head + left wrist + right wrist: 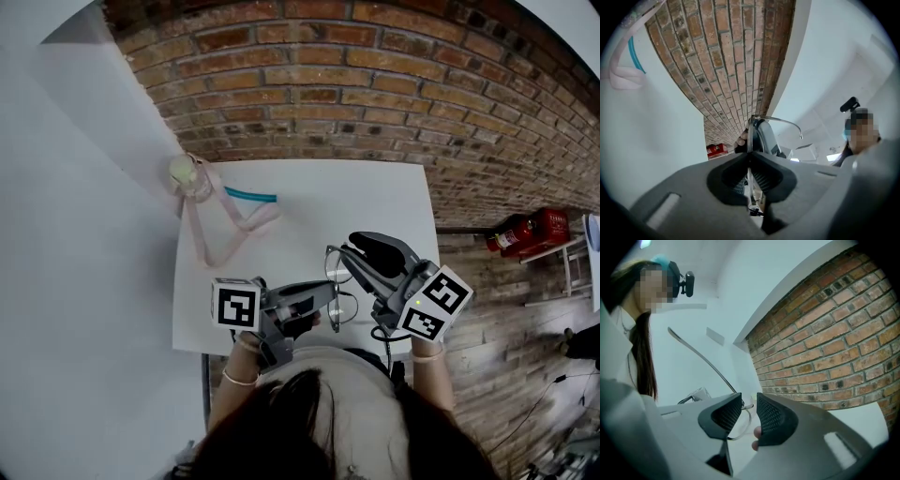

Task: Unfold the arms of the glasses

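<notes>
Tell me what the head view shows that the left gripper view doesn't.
Only the head view: the marker cubes on the left gripper and right gripper. Only the left gripper view: its jaws shut on the glasses, plus the person's head camera. Both: the glasses, brick wall, pink strap, red fire extinguisher.

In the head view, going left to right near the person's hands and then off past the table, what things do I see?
First marker cube → glasses → second marker cube → red fire extinguisher on the floor.
</notes>
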Motion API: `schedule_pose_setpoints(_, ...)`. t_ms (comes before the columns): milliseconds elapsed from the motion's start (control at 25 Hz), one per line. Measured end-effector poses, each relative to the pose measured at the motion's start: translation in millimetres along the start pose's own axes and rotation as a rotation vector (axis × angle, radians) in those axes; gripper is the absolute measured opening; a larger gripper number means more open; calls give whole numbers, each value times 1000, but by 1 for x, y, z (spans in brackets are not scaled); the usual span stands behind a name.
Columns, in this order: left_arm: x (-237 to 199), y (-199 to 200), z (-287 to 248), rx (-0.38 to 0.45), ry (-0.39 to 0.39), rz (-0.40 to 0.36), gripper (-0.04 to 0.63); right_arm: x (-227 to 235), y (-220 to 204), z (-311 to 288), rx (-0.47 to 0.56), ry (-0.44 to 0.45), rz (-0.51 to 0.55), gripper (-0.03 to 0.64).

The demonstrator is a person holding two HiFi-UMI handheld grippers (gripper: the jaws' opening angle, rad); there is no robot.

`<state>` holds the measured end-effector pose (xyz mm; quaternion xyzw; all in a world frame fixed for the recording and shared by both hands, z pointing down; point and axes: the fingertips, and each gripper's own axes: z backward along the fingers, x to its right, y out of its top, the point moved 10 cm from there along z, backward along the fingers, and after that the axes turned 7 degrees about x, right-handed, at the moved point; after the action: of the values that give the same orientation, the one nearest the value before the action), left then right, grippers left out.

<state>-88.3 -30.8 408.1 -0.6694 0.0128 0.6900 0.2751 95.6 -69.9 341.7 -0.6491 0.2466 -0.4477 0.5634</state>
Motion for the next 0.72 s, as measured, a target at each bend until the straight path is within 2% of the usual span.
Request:
schedule_pose_setpoints(520, 2, -2, -1, -37, -26, -21, 23, 10, -4, 3, -19, 92, -178, 91)
schedule_pose_setpoints(720, 0, -1, -2, -34, -24, -10, 23, 11, -6, 4, -13, 99, -191, 74)
